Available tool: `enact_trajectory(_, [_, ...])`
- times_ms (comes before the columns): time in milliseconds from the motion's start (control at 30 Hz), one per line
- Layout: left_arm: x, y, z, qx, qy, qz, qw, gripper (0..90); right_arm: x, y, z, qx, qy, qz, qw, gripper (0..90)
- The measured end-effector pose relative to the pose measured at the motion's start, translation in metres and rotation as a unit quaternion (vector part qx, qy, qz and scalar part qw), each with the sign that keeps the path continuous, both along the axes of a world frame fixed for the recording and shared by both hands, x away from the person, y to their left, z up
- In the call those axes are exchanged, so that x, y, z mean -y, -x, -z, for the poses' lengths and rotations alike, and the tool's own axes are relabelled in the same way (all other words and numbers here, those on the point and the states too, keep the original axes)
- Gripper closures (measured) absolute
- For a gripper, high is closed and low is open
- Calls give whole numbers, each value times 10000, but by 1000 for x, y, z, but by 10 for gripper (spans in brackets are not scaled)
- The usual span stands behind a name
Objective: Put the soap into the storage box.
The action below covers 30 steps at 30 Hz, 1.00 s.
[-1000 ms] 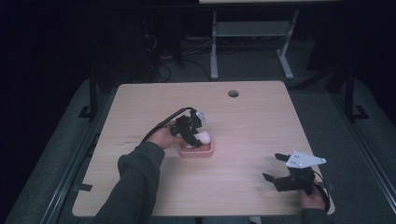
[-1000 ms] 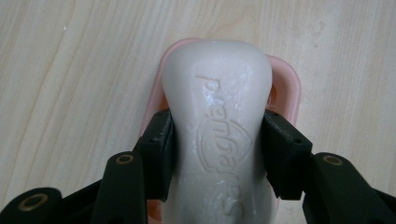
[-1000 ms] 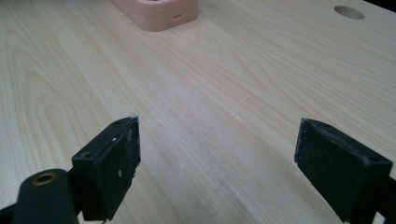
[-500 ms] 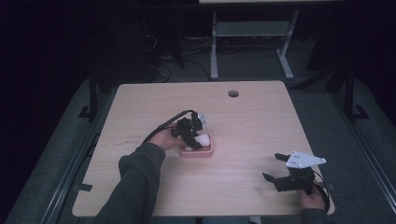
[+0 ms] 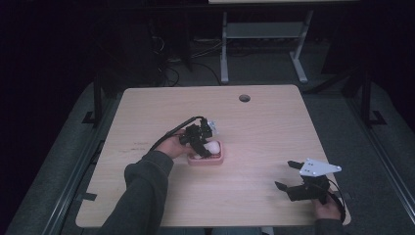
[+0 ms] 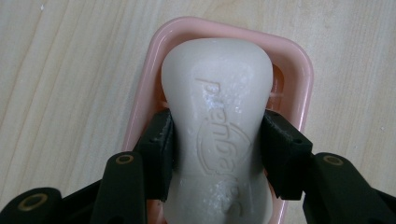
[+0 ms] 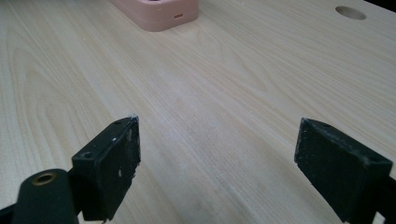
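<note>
Nearest, the right gripper [image 5: 293,177] rests low at the table's [image 5: 264,132] front corner, jaws spread wide on nothing. Farther in, the left gripper [image 5: 204,148] (forearm angled inward) clamps the white soap bar [image 6: 219,116], which sits in the pink dish [image 6: 299,65] mid-table.

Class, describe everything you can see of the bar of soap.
The bar of soap is off-white, waxy and rounded, narrowed at its middle, with a raised brand mark pressed into its top and small wet-looking specks. It lies lengthwise over the pink soap dish on the wooden table. The left claw is shut on its waist, one black pad against each side.
</note>
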<state>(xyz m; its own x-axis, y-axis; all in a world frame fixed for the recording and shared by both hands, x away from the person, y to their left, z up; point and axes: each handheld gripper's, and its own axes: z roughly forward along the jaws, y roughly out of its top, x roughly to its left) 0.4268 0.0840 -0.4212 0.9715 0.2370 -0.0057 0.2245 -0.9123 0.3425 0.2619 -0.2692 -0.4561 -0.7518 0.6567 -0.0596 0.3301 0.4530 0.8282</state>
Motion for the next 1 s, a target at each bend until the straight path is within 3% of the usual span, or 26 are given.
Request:
enact_trajectory(367, [-1, 0, 0, 13, -29, -46, 10000, 469, 0, 0, 0, -12, 1, 0, 10000, 136])
enact_trajectory(1000, [-15, 11, -21, 246, 337, -209, 9989, 446, -1, -1, 0, 4, 49, -27, 10000, 136])
